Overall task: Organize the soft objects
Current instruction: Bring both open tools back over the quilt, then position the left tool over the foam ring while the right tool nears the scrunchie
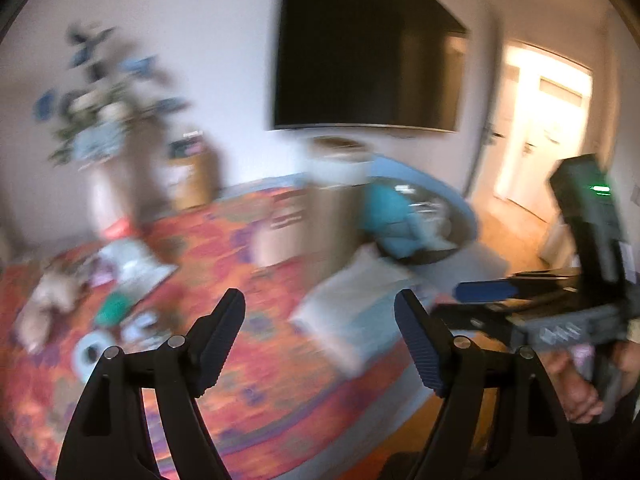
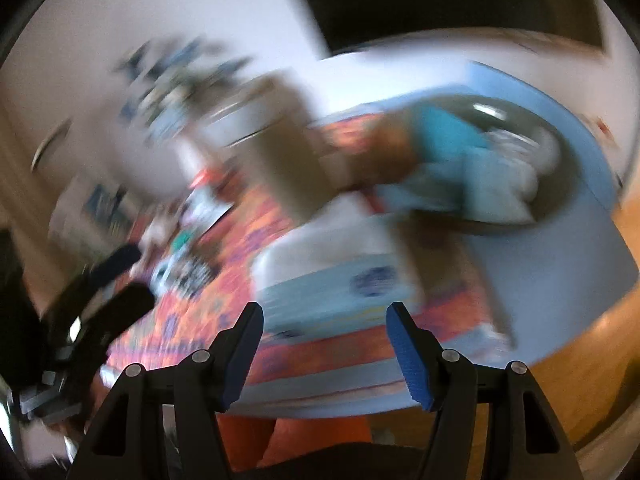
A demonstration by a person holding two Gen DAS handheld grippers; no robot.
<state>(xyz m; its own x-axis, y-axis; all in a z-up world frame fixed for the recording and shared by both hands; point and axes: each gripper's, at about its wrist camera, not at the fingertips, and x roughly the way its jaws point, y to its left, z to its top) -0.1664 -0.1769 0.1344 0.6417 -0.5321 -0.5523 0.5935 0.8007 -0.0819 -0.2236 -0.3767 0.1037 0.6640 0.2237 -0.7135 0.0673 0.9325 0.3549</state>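
My left gripper point(image 1: 320, 300) is open and empty above a bright orange-red rug point(image 1: 224, 248). A pale cushion point(image 1: 348, 320) lies on the rug just beyond its fingers. Behind the cushion a dark round basket point(image 1: 440, 240) holds teal and light-blue soft things point(image 1: 388, 208). A beige plush toy point(image 1: 44, 300) lies far left on the rug. My right gripper point(image 2: 325, 310) is open too, with nothing between its fingers, and the same cushion point(image 2: 340, 280) and basket point(image 2: 560, 152) lie ahead of it. Both views are blurred.
A cardboard box point(image 1: 304, 216) stands mid-rug beside the basket. Small items, among them a green thing point(image 1: 112, 308) and a tape roll point(image 1: 88, 354), litter the rug's left. A flower vase point(image 1: 108, 184), a wall television point(image 1: 360, 52) and a lit doorway point(image 1: 540, 128) lie beyond.
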